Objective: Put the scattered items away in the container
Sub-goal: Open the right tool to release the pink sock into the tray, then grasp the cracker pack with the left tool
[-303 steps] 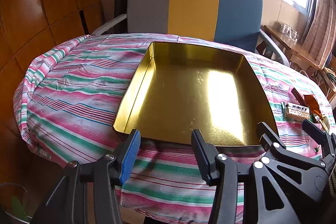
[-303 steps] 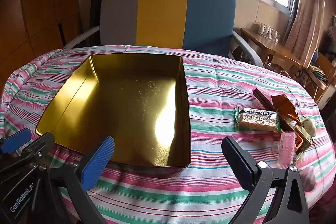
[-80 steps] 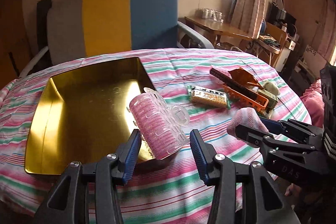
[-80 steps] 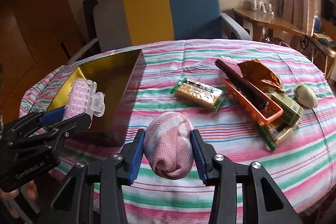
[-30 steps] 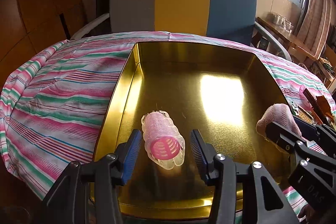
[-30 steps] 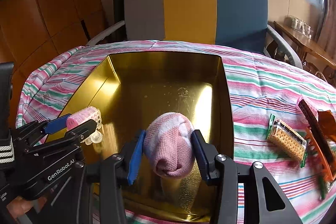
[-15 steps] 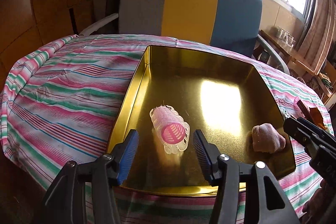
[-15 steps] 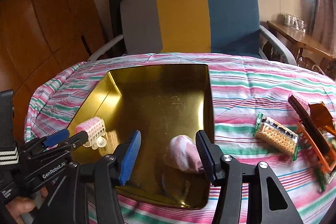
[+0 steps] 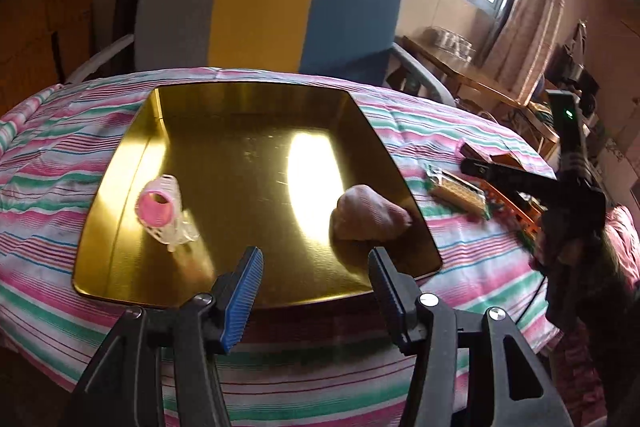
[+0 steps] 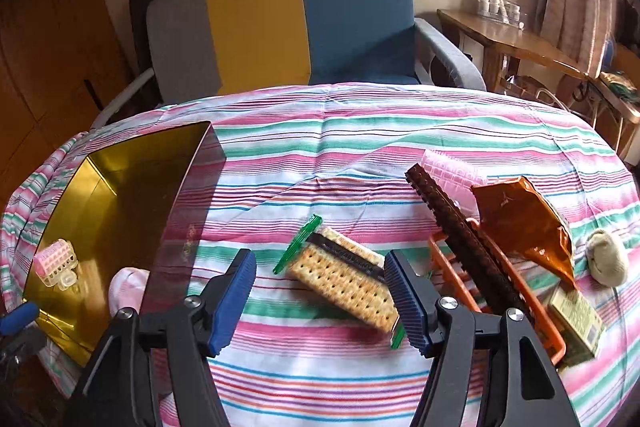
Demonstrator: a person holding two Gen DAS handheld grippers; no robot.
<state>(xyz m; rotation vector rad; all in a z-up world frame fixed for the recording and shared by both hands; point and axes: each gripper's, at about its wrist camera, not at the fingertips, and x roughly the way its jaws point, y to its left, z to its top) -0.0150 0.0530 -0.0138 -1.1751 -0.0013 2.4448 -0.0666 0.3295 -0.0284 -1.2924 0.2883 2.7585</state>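
Nearest in the right wrist view, the right claw (image 10: pixel 320 291) is held wide and empty just over the cracker packet (image 10: pixel 344 281), probably to take it next; its long axis runs diagonally, from far left to near right. Further left, the left claw (image 9: pixel 316 287) is also spread wide and empty at the near rim of the gold tray (image 9: pixel 120 163), where the pink hair roller (image 9: pixel 160 213) and the rolled sock (image 9: pixel 366 215) are already laid.

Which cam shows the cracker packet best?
Right wrist: the cracker packet lies whole on the striped cloth, just ahead of the open right gripper. Left wrist shows it small and far right, beside the gold tray.
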